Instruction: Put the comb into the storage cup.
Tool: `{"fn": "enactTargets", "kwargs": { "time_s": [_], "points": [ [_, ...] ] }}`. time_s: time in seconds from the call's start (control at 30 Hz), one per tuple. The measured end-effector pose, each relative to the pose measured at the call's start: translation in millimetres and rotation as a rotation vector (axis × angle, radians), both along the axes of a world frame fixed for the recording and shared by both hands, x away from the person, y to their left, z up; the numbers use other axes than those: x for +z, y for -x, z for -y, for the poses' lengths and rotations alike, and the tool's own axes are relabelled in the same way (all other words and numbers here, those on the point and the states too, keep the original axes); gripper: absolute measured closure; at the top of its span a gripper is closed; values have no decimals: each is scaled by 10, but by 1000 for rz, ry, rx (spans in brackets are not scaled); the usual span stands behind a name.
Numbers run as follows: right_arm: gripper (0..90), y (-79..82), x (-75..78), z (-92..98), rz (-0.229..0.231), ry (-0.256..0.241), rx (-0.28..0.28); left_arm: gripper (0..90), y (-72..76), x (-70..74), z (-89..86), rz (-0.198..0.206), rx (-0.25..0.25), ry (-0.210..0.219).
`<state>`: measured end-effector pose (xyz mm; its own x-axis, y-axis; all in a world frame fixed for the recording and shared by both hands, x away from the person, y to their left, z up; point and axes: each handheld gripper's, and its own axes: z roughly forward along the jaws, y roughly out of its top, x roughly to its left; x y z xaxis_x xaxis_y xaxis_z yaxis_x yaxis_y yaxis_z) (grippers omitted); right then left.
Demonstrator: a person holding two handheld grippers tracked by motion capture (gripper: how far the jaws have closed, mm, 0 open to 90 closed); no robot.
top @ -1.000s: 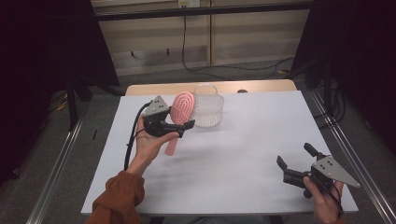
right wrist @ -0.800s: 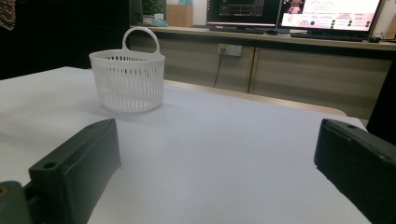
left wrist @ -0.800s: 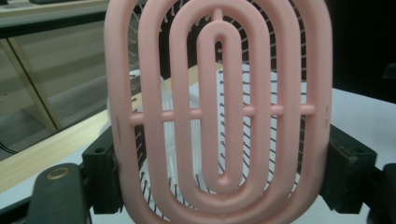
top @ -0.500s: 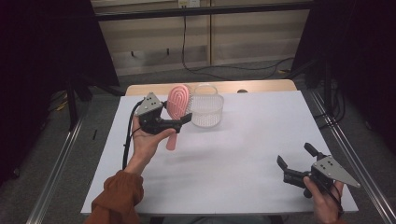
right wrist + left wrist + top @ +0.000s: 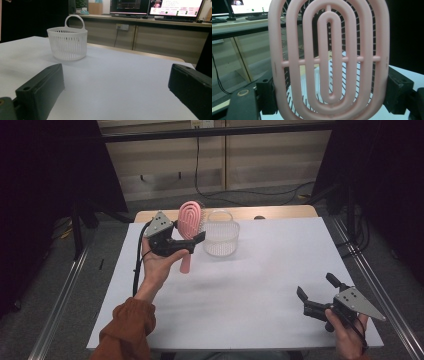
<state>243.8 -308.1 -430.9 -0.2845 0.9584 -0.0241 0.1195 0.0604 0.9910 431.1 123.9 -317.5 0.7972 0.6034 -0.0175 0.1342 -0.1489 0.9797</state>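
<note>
Likely aim: dropping the pink hairbrush (image 5: 189, 222) into the white slotted basket (image 5: 220, 236).

Risks, judged from this pose:
- Could catch on the basket's upright loop handle (image 5: 74, 20) if lowered straight across; would tip or shove so light a basket along the white surface (image 5: 260, 285).
- Could slip or swivel in the grip, since clamped only across the smooth oval rim of the head, with the handle hanging free below.
- Could snag bristles in the basket's slots if entered head first and tilted.
- Could land beside the basket if released early, being just left of it and not yet above the opening.

Left hand-held gripper (image 5: 192, 242): raised off the surface just left of the basket, jaws drawn in against both edges of the brush head (image 5: 329, 60), holding it upright, handle down. Opening about as wide as the head itself.

Right hand-held gripper (image 5: 316, 295): well apart from the basket, low by the surface's near edge, jaws spread wide, nothing between them, pointed toward the basket.
</note>
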Motion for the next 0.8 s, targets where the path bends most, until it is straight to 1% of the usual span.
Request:
{"fn": "enactTargets", "kwargs": {
  "time_s": [0.07, 0.13, 0.23, 0.33, 0.4, 0.57, 0.63, 0.7, 0.77, 0.8],
  "points": [
    [0, 1, 0, 0, 0, 0, 0, 196, -16, 24, 13, -5, 4, 3],
    [0, -1, -1, 0, 2, 0, -1, 196, -32, 47, 29, 3, 4, -2],
    [0, -2, -1, 1, 4, -2, -1, 196, -53, 77, 57, 8, 7, 12],
    [0, -1, -1, 2, 3, -1, -1, 196, -74, 114, 78, 14, 5, 9],
    [0, 1, 1, 0, 4, -2, 1, 196, -88, 133, 84, 15, 3, 20],
    [0, 1, 1, 3, 5, -3, 0, 196, -119, 189, 110, 31, 18, 24],
    [0, 2, 1, 2, 5, -4, 1, 196, -133, 202, 118, 51, 10, 43],
    [0, 1, 2, 3, 6, -2, 1, 196, -148, 228, 125, 59, 17, 30],
    [0, 1, 1, 3, 5, -3, 1, 196, -167, 239, 130, 58, 19, 40],
    [0, 1, 1, 3, 5, -3, 1, 196, -174, 245, 137, 59, 20, 38]
  ]
}}
